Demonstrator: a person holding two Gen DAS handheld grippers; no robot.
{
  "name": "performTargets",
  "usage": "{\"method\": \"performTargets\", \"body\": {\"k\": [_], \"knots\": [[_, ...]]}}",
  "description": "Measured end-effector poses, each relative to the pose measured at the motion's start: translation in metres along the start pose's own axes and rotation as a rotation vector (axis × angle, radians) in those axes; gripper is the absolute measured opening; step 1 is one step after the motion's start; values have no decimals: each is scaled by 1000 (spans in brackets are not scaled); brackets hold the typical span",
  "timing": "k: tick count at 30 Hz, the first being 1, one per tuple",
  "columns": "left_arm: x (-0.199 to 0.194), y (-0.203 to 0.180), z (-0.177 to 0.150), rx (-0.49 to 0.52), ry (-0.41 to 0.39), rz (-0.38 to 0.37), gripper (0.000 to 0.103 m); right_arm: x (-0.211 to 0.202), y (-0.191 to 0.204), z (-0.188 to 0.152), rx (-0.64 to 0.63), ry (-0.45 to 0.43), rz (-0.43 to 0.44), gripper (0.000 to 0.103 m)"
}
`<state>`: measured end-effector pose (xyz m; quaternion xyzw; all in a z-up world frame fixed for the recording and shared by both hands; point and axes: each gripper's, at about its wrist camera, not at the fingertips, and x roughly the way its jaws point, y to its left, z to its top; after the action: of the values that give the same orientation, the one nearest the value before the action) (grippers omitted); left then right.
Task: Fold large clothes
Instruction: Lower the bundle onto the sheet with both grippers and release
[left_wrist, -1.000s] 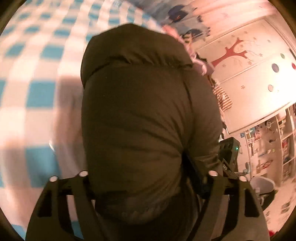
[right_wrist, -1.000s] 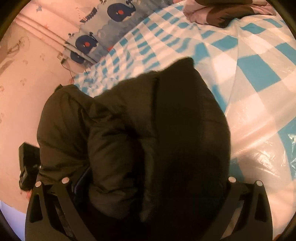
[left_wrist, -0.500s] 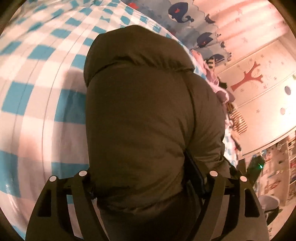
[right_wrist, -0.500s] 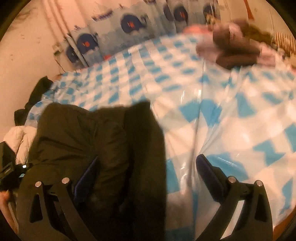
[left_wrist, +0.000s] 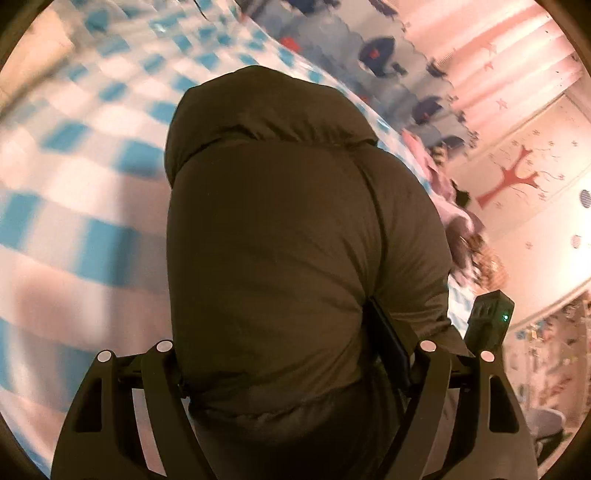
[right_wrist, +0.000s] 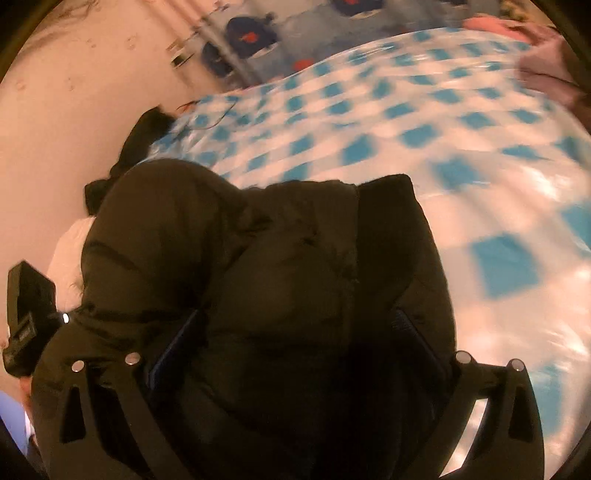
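Stage: fold under way, unfinished | dark olive puffy padded jacket (left_wrist: 295, 240) bunched, carried over blue-and-white checked bed (left_wrist: 92, 206) | left claw (left_wrist: 291, 373) and right claw (right_wrist: 295, 354) each clamped on jacket | flattening, final folds judged left.

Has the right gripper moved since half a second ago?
Yes. The right gripper has swung back over the dark puffer jacket, which now fills its jaws again; half a second ago the checked bedspread showed between them.
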<state>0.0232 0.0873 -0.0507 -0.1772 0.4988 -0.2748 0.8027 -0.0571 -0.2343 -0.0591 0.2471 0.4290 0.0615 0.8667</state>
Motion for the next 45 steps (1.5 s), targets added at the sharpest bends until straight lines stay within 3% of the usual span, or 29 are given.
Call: {"method": "performTargets", "body": {"k": [4,8,10,12,14,16,19,21,24,28,32,34,37,40,42,45], "knots": [[13,41,0,-32,74,68,81,23,-2,-14,-12,42,-13,98],[6,33,1,4,64,73,82,8,-21,-23,9,115,3,98],[-10,24,2,8,4,132,82,-9,-19,-12,0,93,-8,98],[-26,8,6,0,-84,178,82,-31,-6,2,-54,-2,-11,98],[-44,-9,10,-12,-190,165,82,-48,18,25,-113,-102,-18,98],[-49,-33,10,16,-230,118,82,-44,41,41,-173,-129,-30,98],[-20,-66,11,76,-175,65,82,4,57,51,-186,-3,-26,98],[4,-66,4,103,-122,96,82,50,39,43,-119,101,-12,98],[34,-62,-6,149,-95,134,83,72,3,28,-12,78,31,97],[35,-62,-14,191,-61,176,83,55,10,30,-37,132,-6,97],[-18,-51,-27,131,-126,82,83,-26,33,11,-145,-11,90,97],[-34,-51,-40,131,-137,55,83,-48,43,-11,-230,-17,101,97],[-32,-50,-63,157,-102,78,83,-34,46,-49,-353,79,-16,97],[-4,-51,-73,233,-34,165,83,-5,21,-64,-307,152,-37,97],[-4,-57,-75,241,-24,213,83,-6,26,-61,-305,170,-76,97],[-32,-68,-80,219,-70,164,83,-32,37,-59,-329,129,-89,97]]}}
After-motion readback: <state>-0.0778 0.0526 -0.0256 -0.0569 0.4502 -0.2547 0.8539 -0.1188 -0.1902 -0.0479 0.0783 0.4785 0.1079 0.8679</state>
